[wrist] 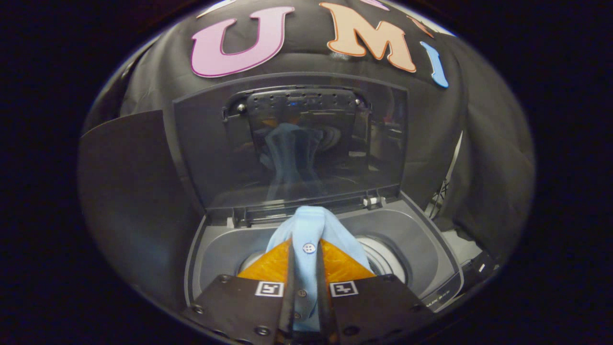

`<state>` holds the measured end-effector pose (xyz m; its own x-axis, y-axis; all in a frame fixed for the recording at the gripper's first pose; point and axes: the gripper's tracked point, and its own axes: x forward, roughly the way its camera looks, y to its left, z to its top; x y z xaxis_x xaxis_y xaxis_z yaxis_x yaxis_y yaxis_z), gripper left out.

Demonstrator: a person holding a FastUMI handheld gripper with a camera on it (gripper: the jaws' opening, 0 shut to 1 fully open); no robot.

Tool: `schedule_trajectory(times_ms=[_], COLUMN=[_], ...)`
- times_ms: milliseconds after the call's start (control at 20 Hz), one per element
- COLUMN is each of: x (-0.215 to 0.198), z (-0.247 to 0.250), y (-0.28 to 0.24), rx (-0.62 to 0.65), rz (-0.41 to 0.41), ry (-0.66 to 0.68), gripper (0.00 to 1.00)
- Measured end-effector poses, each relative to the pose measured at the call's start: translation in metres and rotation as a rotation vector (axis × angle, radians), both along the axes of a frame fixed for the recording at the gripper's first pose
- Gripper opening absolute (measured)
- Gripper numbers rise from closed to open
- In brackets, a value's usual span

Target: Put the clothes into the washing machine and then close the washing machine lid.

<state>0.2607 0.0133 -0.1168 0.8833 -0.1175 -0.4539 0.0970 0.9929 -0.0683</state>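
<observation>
The claw point(305, 282) is clamped on a light blue shirt point(311, 230), both fingers point(289, 287) pressing a narrow band of the cloth between them. That band carries small buttons, one pale and plain to see near the fingertips, others darker lower down in the shade between the fingers. The lower end of the shirt is cut off behind the claw's body, so how far it hangs cannot be told. Above the fingertips the cloth bunches into a rounded fold and spreads out to either side, smooth and pale, with soft creases. The shirt is held over the open top of the washing machine point(421, 249), whose grey surround slopes down to a round drum opening point(383, 256); most of that opening is hidden behind the shirt and the fingers, with a bright rim showing at the right and a sliver at the left. Whether any cloth reaches into the drum is hard to make out. Beyond, the lid point(206, 158) stands raised on its hinge at the back, its dark glossy pane giving a dim reflection of the blue shirt. A small pale catch point(373, 201) sits at the lid's lower edge. Behind it hangs the booth's black cloth wall point(488, 167).
</observation>
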Motion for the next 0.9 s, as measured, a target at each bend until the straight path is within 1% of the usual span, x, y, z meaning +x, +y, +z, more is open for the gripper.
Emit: schedule_trajectory(times_ms=[100, 150, 400, 500, 550, 650, 800, 900], x=[0.0, 0.0, 0.002, 0.002, 0.004, 0.006, 0.012, 0.019], z=[0.002, 0.006, 0.031, 0.04, 0.046, 0.07, 0.111, 0.142], y=[0.001, -0.002, -0.005, -0.002, 0.001, 0.0, 0.002, 0.002], rx=[0.008, -0.001, -0.026, -0.007, -0.001, -0.016, -0.005, 0.011], rz=[0.003, -0.008, -0.012, -0.014, -0.001, 0.009, -0.002, -0.01], ry=[-0.024, -0.044, -0.099, -0.096, -0.101, -0.14, -0.229, -0.312], gripper=[0.31, 0.36, 0.85, 0.9, 0.93, 0.98, 0.98, 0.98])
